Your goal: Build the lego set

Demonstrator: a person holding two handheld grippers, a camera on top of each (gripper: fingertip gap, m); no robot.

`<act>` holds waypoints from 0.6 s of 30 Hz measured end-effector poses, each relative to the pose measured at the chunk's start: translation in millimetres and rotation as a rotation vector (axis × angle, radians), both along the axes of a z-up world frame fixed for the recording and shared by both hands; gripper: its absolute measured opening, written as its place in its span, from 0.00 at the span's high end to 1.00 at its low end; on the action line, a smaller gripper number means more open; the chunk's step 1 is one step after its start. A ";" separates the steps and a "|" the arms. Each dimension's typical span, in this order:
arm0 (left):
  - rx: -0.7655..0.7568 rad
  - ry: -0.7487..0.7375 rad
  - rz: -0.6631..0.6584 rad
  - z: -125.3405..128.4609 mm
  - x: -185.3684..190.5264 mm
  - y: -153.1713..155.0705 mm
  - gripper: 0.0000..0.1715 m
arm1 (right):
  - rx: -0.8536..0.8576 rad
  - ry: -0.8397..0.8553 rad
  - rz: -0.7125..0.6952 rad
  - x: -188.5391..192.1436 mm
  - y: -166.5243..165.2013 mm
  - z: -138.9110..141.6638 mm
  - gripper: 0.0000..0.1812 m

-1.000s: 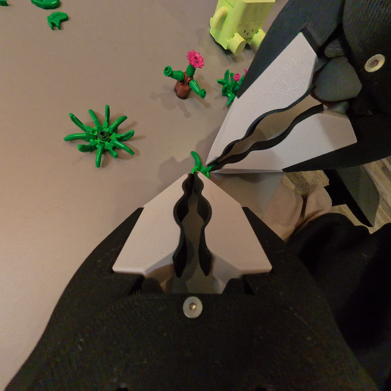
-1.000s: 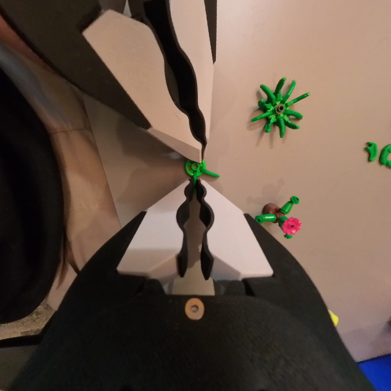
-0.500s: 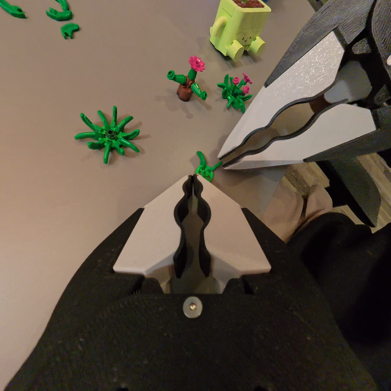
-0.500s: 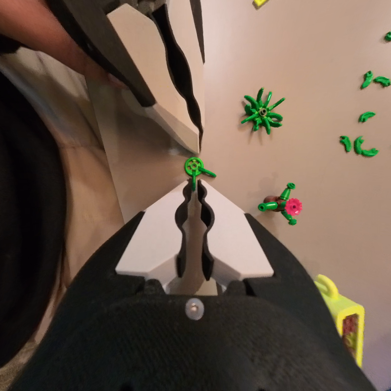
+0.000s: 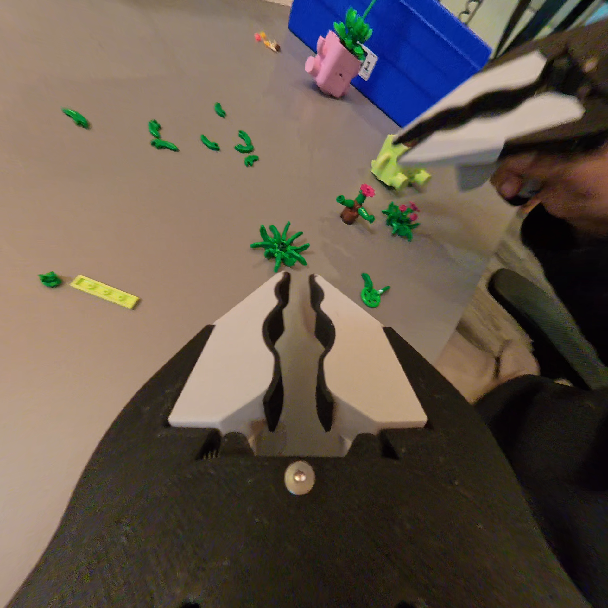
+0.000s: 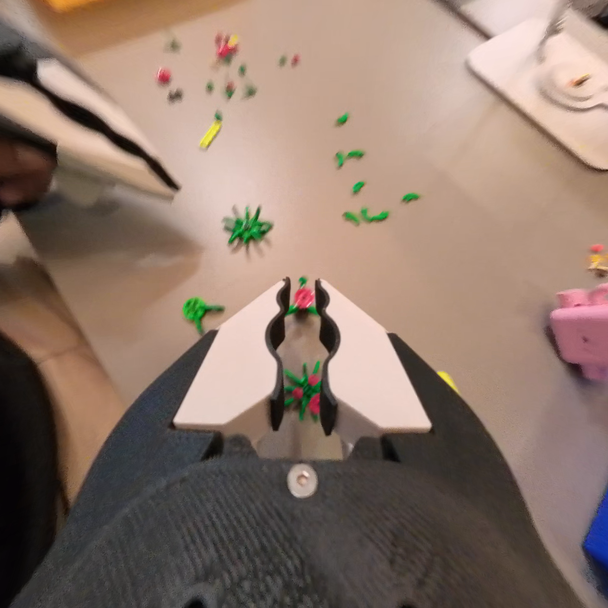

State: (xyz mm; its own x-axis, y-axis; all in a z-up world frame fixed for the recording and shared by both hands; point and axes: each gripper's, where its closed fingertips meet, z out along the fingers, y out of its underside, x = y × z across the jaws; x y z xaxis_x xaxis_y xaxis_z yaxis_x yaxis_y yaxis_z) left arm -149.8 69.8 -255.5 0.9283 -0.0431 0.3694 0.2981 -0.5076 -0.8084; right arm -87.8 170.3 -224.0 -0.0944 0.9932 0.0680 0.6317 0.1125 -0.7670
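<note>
A small green ring piece with leaves [image 5: 373, 292] lies on the grey table [image 5: 131, 214], just right of my left gripper [image 5: 299, 277], which is open and empty. It also shows in the blurred right wrist view [image 6: 195, 309], left of my right gripper [image 6: 302, 281]. That gripper is open, empty and raised above the table. Through its gap I see the brown pot with a pink flower [image 6: 302, 297] and a flowered bush [image 6: 304, 391] below. A spiky green plant [image 5: 281, 246] lies just ahead of the left gripper. The right gripper [image 5: 399, 141] hangs over the lime pot [image 5: 391, 167].
Several loose green leaves [image 5: 204, 141] and a lime plate [image 5: 105, 292] lie to the left. A pink pot figure [image 5: 335, 64] stands by a blue box [image 5: 411, 56] at the back. A white tray [image 6: 543, 82] sits far right. The table edge [image 5: 477, 279] and a person's lap are at right. About 12 cm separates my left fingertips from my right. The spiky green plant [image 5: 281, 246] is closer to my left gripper, around 5 cm from its tips; the right tips are 11 cm off. The right camera catches it too, in the right wrist view [image 6: 242, 222].
The right gripper has let go of the green ring piece, which now lies on the table. Both grippers have opened slightly, pulled apart and risen.
</note>
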 end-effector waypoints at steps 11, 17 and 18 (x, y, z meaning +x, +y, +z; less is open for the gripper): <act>0.017 0.177 0.003 -0.4 1.7 -0.5 0.83 | 0.045 -0.292 0.273 -78.7 31.5 -44.2 0.94; 0.048 0.111 -0.011 3.7 1.9 -1.5 0.83 | 0.074 -0.354 0.451 -98.3 42.0 -68.4 0.91; 0.049 0.105 -0.013 3.7 1.8 -1.6 0.82 | 0.060 -0.358 0.472 -99.1 41.1 -69.8 0.91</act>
State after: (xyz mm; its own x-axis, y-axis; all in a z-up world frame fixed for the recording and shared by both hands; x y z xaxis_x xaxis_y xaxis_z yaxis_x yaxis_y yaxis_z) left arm -148.0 68.2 -251.8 0.9610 -0.0707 0.2673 0.2043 -0.4700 -0.8587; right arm -186.9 211.4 -293.9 -0.5523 0.8337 0.0054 0.7207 0.4807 -0.4995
